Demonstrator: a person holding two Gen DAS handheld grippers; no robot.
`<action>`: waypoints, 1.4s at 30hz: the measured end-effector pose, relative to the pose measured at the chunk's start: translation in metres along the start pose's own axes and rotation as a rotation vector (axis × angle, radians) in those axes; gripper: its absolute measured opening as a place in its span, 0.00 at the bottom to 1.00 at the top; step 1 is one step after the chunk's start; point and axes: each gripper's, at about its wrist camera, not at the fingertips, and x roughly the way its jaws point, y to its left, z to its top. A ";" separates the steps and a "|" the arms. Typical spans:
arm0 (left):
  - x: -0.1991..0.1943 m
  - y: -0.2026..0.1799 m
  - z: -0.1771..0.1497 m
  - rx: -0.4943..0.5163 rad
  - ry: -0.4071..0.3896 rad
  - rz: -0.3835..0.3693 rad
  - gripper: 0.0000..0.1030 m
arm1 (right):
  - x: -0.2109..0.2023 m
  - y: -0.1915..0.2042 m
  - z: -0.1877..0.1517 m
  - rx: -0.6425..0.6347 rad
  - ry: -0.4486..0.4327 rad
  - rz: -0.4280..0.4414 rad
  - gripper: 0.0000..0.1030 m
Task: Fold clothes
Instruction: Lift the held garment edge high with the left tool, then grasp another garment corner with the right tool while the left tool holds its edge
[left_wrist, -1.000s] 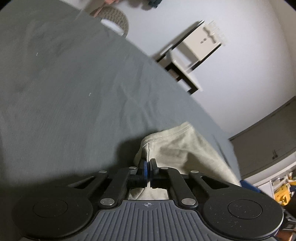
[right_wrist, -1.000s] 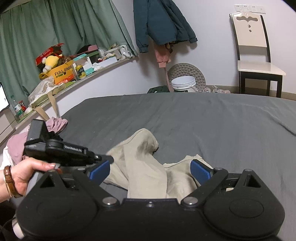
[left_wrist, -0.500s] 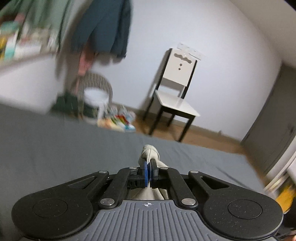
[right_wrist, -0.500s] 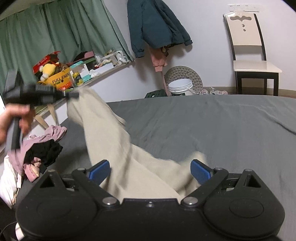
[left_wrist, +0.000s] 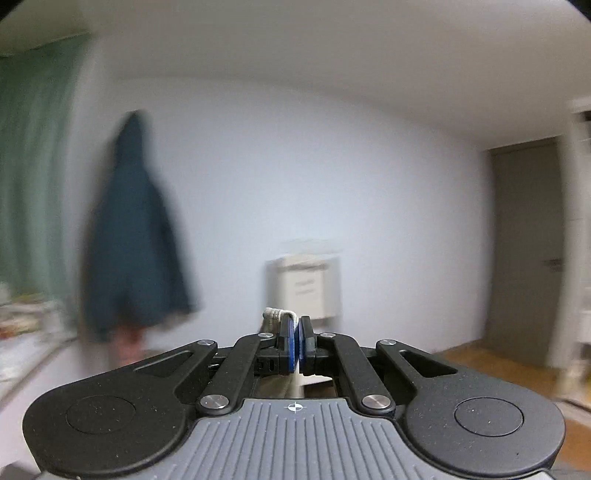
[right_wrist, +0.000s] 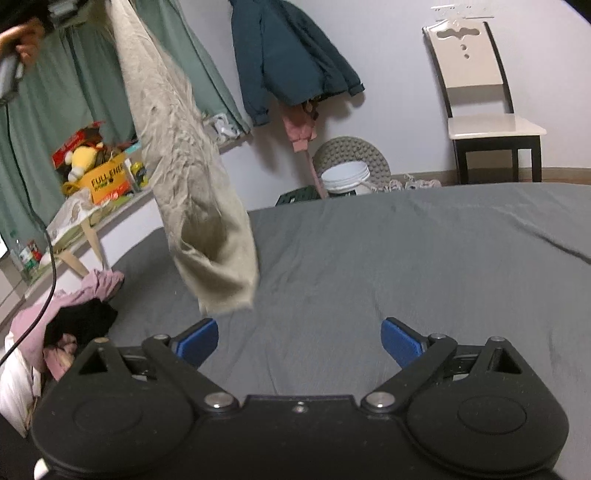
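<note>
Left gripper (left_wrist: 297, 345) of mine is clamped on a small bunched edge of the trousers (right_wrist: 192, 177), only a nub of beige cloth showing above the blue pads (left_wrist: 291, 343); my right gripper (right_wrist: 299, 341) is spread wide with nothing between its fingers, low over the bed (right_wrist: 406, 266). The trousers hang high in the air left of and above the bed, dangling from that one pinch, their lower hem clear of the grey sheet and blurred as if swinging. I judge the chief risk is the thin bite: so little fabric is held that a swing or a tug could pull it out and drop the trousers in a heap, or off the bed's left edge onto the pile (right_wrist: 74, 321) of pink and black clothes there. A second risk is that the cloth is twisted and creased, so laying it down as it hangs would give a crooked fold; my free gripper would have to catch a matching corner first, and the swaying hem makes that catch easy to miss. As for containers, beyond the bed's left side a yellow box (right_wrist: 107, 181) on the ledge holds a yellow plush toy and some clutter, and past the bed's far edge a white bucket (right_wrist: 345, 177) stands on the floor, its contents hidden.
</note>
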 end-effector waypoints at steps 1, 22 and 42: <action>-0.002 -0.013 -0.006 0.016 0.023 -0.053 0.01 | -0.001 -0.001 0.001 0.004 -0.003 -0.001 0.93; -0.089 -0.150 -0.393 -0.220 0.585 -0.160 0.02 | 0.019 -0.077 0.007 0.292 0.034 -0.152 0.68; -0.130 -0.109 -0.388 -0.150 0.512 0.013 0.02 | 0.089 -0.109 -0.014 0.591 0.096 0.005 0.17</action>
